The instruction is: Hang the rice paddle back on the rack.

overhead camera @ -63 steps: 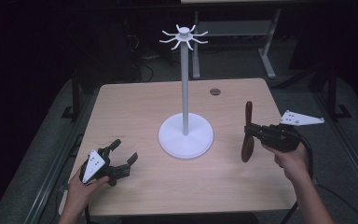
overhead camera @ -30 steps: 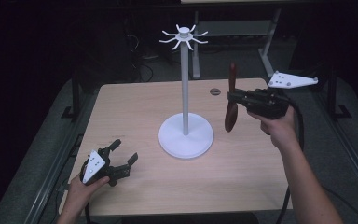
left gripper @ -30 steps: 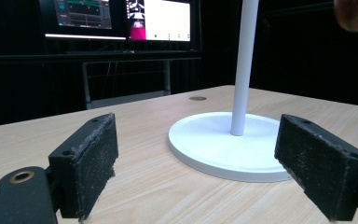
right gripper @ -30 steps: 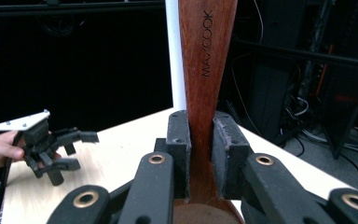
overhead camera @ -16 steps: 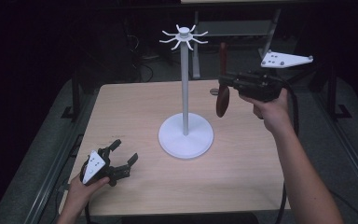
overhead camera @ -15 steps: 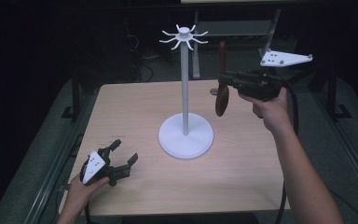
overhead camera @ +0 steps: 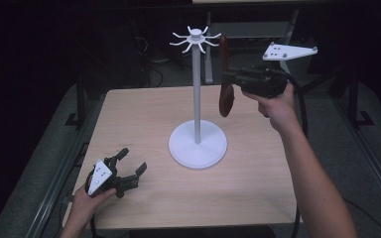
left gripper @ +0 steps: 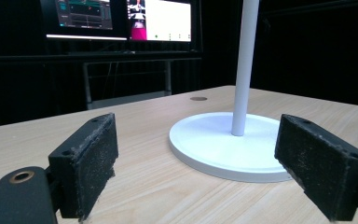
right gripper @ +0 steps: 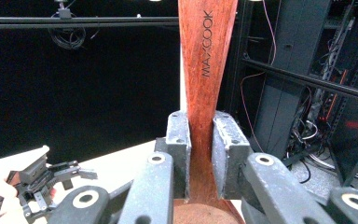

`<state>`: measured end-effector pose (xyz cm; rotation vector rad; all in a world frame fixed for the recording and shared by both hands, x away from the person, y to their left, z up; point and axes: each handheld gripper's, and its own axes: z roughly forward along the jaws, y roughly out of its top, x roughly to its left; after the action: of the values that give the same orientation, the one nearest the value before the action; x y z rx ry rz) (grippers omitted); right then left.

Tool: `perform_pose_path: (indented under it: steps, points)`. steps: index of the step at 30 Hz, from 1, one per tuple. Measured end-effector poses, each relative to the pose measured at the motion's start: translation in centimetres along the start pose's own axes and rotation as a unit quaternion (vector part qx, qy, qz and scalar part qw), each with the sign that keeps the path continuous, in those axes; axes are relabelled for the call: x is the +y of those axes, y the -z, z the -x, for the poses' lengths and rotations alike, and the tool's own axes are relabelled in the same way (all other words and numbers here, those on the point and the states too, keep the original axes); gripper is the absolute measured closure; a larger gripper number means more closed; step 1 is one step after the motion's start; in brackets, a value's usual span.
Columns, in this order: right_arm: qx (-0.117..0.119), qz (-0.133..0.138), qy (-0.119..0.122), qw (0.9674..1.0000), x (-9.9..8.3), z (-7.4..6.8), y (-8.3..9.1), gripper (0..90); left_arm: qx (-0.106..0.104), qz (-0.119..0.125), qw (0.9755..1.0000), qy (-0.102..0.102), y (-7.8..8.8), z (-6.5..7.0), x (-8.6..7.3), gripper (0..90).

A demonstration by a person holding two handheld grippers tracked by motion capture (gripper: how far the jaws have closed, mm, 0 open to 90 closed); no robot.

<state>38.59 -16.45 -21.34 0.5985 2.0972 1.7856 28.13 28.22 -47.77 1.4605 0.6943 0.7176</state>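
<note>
A white stand (overhead camera: 196, 89) rises from a round base (overhead camera: 197, 144) at the table's middle, with a ring of hooks (overhead camera: 195, 37) on top. My right gripper (overhead camera: 228, 77) hangs in the air just right of the pole, below the hooks, shut on a dark wooden spoon (overhead camera: 225, 99). The spoon stands upright, bowl down. In the right gripper view the pads (right gripper: 179, 140) clamp the spoon's handle (right gripper: 207, 56). My left gripper (overhead camera: 133, 161) rests open at the table's front left. Between its pads (left gripper: 86, 163) is nothing, and beyond them stands the base (left gripper: 223, 144).
The wooden table (overhead camera: 129, 114) has dark floor on all sides. A small round grommet (left gripper: 198, 98) sits in the tabletop behind the stand. Monitors (left gripper: 121, 18) glow beyond the far edge. Racks with cables (right gripper: 307, 93) stand behind the spoon.
My right gripper has risen and drifted left toward the top of the stand, carrying the spoon upright. The left gripper has stayed where it was.
</note>
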Motion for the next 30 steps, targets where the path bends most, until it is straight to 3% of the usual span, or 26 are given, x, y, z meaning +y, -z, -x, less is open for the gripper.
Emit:
perform_pose_path:
  steps: [16,30]
  points:
    - [-0.004,-0.018,0.000,0.9998,-0.2,0.0,-1.4,76.8,0.001,0.000,1.0000,0.002,0.0,0.0,0.0,12.8]
    - [-0.007,-0.019,-0.008,0.9998,-1.2,-0.2,-0.3,65.8,0.002,0.001,1.0000,0.003,0.0,0.0,0.0,12.8]
